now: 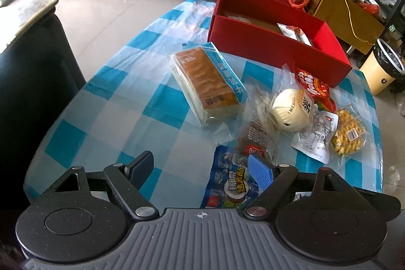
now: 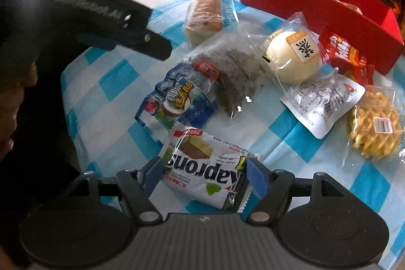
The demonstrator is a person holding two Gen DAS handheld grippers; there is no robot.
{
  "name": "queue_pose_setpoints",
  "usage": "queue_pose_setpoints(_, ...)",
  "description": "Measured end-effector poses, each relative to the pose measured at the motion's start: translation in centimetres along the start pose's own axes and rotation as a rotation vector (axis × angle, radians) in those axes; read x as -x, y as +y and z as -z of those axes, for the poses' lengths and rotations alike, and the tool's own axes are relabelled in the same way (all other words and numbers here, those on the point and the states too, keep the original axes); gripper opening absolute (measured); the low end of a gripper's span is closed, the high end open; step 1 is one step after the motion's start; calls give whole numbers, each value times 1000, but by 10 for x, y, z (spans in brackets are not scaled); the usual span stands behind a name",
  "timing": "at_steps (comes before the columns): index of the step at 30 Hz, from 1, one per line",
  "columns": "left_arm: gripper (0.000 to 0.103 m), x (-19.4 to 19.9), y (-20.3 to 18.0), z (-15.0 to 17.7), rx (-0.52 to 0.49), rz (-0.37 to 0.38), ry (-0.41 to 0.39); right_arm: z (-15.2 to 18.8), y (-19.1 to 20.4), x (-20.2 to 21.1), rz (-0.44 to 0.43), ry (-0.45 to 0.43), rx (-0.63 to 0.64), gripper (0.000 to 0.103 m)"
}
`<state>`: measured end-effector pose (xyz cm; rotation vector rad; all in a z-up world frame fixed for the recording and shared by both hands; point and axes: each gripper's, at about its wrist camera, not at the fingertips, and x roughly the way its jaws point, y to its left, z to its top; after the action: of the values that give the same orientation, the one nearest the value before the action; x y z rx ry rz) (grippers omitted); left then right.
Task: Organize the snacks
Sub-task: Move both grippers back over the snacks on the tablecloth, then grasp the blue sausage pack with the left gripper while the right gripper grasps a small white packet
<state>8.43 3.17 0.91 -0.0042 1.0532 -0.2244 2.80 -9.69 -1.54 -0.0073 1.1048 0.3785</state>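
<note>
Right gripper (image 2: 203, 172) straddles the white wafer packet (image 2: 206, 168), jaws parted, pads just beside its edges — angled steeply down at the checked tablecloth (image 2: 114, 82). Left gripper (image 1: 202, 167) hangs spread wide, empty; red box (image 1: 273, 42) beyond.

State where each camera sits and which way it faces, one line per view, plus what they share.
Left wrist: on the left gripper, tilted down at the checked table toward the red box; only its open fingers show.
Right wrist: on the right gripper, fingers astride the wafer packet; the left gripper crosses upper left.
Shared: bread loaf, white bun, red box.
</note>
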Motion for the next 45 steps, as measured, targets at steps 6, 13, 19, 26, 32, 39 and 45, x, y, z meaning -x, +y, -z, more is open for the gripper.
queue_pose_setpoints(6,86,-6,-3,2,-10,-4,18,0,4,-15,52,0,-46,89)
queue_pose_setpoints(13,86,-10,-10,7,-45,-10,39,3,-3,-7,52,-15,-30,70)
queue_pose_setpoints(19,92,-25,-22,15,-92,-27,83,10,-30,20,37,-34,-95,37)
queue_pose_setpoints(26,93,-62,-51,25,-166,-89,153,20,-50,25,39,-22,-136,41)
queue_pose_setpoints(32,75,-57,-43,23,-114,-87,158,21,-35,34,16,-30,-7,52)
queue_pose_setpoints(39,74,-50,-23,29,-89,-67,170,14,-20,36,-26,-11,231,54)
queue_pose_setpoints(45,74,-47,-20,25,-70,-13,179,4,9,27,-82,91,614,60)
